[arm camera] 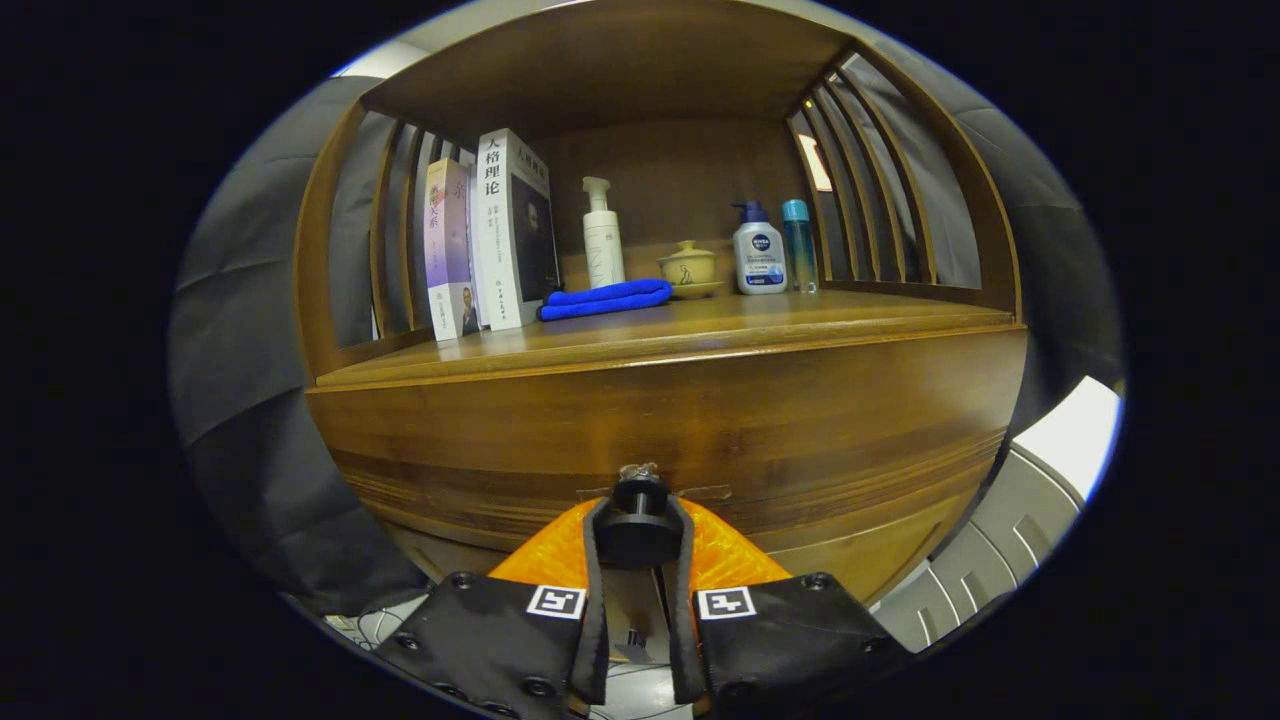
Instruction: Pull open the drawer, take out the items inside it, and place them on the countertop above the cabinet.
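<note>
Gripper pinched on the drawer knob, both fingers pressing its sides, at the drawer front directly below the countertop. Beyond, on the countertop: books, blue cloth, pump bottle, lidded cup, lotion bottle, slim bottle.
</note>
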The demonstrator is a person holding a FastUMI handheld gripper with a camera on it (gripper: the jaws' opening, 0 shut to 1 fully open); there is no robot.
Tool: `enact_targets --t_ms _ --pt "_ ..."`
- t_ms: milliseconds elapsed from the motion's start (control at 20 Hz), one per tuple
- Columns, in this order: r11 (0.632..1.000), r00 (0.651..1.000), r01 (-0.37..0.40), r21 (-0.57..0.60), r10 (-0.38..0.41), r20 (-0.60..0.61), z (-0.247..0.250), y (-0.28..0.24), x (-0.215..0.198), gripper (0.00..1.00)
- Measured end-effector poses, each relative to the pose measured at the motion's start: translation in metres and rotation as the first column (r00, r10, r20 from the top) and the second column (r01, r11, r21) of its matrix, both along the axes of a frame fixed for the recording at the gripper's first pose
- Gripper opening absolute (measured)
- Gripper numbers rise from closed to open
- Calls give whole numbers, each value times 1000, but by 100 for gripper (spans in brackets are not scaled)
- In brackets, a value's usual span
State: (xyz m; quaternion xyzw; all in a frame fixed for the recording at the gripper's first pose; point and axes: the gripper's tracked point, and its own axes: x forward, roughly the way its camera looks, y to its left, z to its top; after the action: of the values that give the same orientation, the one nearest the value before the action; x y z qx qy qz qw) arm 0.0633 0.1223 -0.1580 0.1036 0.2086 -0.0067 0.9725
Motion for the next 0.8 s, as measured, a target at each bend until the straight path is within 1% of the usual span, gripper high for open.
enact_targets --t_ms 300,550,800 --pt "999 1000 -9 -41 10 17 5 3 -36 27" --pt "999 999 -22 -32 23 33 12 3 -81 27" --pt "999 999 -35 -32 36 28 12 6 -116 26"
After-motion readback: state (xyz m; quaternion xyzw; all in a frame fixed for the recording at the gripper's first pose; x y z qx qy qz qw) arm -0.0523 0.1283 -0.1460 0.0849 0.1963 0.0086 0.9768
